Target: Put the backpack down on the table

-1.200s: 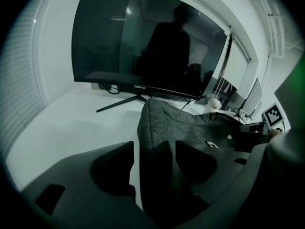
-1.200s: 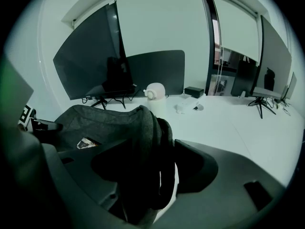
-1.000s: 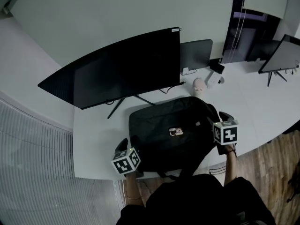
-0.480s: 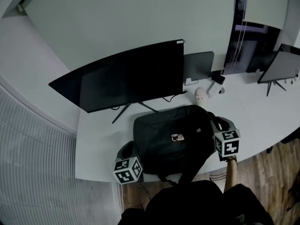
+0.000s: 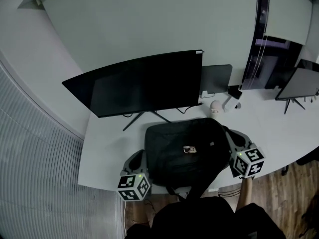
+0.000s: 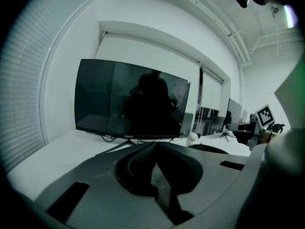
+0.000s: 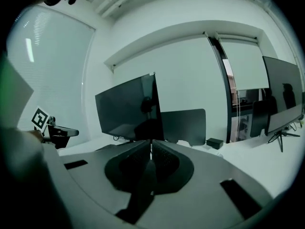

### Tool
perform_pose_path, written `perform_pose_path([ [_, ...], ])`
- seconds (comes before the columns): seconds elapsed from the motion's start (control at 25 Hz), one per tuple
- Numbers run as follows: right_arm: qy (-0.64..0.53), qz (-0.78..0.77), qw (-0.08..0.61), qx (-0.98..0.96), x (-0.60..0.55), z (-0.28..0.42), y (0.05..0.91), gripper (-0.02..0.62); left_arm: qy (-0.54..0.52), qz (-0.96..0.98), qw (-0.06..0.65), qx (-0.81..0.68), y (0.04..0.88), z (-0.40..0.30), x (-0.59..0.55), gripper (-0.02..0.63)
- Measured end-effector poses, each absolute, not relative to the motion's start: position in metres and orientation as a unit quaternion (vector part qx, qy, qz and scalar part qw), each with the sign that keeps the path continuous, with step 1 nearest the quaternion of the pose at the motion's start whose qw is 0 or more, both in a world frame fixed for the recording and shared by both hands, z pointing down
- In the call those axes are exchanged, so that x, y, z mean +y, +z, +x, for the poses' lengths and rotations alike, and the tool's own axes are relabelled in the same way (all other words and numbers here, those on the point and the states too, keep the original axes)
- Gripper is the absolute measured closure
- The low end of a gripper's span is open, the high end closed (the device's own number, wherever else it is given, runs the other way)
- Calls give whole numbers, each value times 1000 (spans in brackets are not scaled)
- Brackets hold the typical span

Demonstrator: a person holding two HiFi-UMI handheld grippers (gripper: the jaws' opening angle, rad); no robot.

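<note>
Judging by how it lies, the backpack (image 5: 184,151) is already down. It rests flat on the bench (image 5: 109,148) with its broad face up and its whole body carried by the bench top, so nothing needs to hold it.

Your left hand-held gripper (image 6: 155,147) sits just off the backpack's near left corner, and your right hand-held gripper (image 7: 151,147) sits just off its right side. As far as the head view shows, neither one touches it.

Both have just been closing, and each pair of jaws now stands tip to tip with nothing caught between them. Each looks past the backpack toward the monitor (image 5: 144,83) standing behind it.

I read this as a let-go. You flank the bag because its sides are where it offers a hold — and empty, closed jaws suit pulling clear without snagging a strap.

The monitor's stand legs come close to the backpack's far edge, so I'd judge the bag was set short of them on purpose, keeping it level on bare bench.
</note>
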State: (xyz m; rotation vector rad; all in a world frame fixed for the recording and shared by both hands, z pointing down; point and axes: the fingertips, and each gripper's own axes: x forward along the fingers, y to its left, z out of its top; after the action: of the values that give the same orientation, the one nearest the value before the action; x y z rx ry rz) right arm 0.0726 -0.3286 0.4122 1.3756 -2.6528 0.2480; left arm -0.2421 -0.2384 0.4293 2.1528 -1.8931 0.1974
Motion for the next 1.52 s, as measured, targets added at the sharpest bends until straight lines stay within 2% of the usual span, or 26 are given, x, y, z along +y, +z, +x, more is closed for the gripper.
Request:
perform_pose_path([
  [0.44,65,434,27,-898,-315,71,390,581,49,751,99,-651,408,-235,-226,591],
  [1.52,54,441,24,-896,-312,77,395,582,90,737,92,-663,421,-241,-225,591],
])
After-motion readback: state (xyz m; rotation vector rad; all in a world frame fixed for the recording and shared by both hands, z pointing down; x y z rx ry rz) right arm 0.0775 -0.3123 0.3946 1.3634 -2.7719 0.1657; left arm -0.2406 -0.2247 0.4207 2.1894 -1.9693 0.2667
